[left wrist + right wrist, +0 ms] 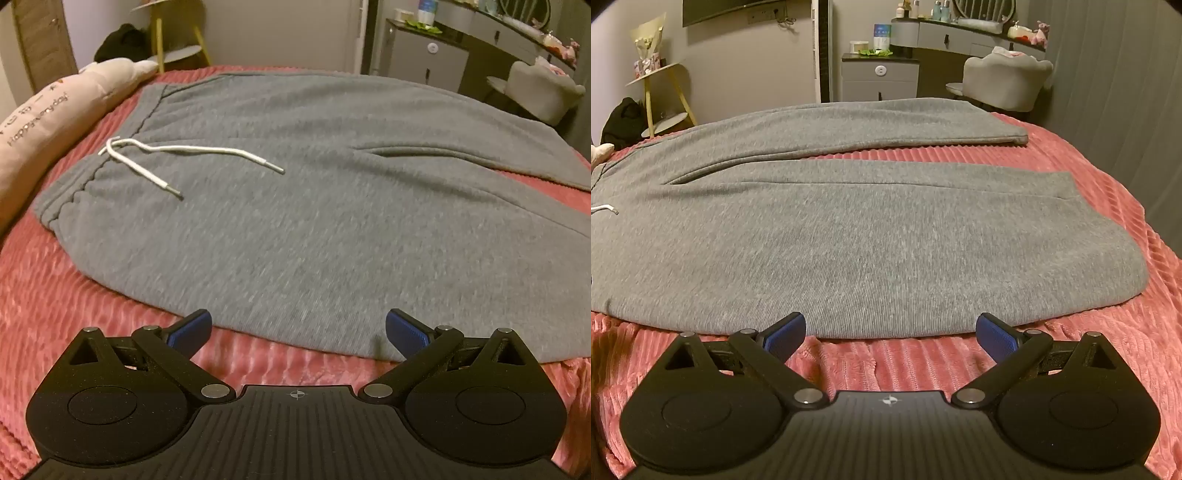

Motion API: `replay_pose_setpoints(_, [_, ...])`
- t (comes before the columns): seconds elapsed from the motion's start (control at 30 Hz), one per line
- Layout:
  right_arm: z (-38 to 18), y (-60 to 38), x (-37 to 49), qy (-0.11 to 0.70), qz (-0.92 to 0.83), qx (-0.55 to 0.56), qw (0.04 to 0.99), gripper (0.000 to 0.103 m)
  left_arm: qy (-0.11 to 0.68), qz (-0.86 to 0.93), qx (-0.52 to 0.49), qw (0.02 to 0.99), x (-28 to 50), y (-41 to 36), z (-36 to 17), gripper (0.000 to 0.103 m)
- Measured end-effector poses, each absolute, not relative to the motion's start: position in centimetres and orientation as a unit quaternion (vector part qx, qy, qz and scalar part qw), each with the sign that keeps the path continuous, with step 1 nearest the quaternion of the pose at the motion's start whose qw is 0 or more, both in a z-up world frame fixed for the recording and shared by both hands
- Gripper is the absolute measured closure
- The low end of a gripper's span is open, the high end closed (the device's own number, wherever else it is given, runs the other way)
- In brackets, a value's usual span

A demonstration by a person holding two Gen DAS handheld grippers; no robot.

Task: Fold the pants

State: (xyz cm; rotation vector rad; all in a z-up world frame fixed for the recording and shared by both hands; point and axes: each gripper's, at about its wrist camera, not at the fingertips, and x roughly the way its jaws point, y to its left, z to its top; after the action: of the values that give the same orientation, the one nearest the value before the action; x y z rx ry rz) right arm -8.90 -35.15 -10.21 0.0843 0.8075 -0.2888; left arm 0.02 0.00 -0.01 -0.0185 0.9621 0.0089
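Grey sweatpants [295, 221] lie flat on a pink ribbed bedspread [74, 295], waistband to the left with a white drawstring [177, 155] on top. My left gripper [298, 332] is open and empty, just at the near edge of the pants below the waist. In the right wrist view the two legs [868, 240] stretch to the right, the far leg [886, 125] spread apart from the near one. My right gripper [890, 334] is open and empty at the near leg's front edge. The cuffs lie at the right [1126, 258].
A pale pink pillow [44, 129] lies at the left by the waistband. Beyond the bed stand a yellow-legged side table [661, 96], a grey cabinet [879, 77], a dresser and a pale chair [1004, 81]. The bedspread [1108, 350] reaches right of the cuffs.
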Motion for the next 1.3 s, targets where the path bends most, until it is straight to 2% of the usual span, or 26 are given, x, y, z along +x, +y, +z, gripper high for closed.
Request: replay_pose_setpoints(1.3, [-10.29,-34.96,-8.84,0.392,-0.141,0.042,0.908,0.004,0.472,0.004,-0.008,0.882,-0.11,0.16,-0.89,0.000])
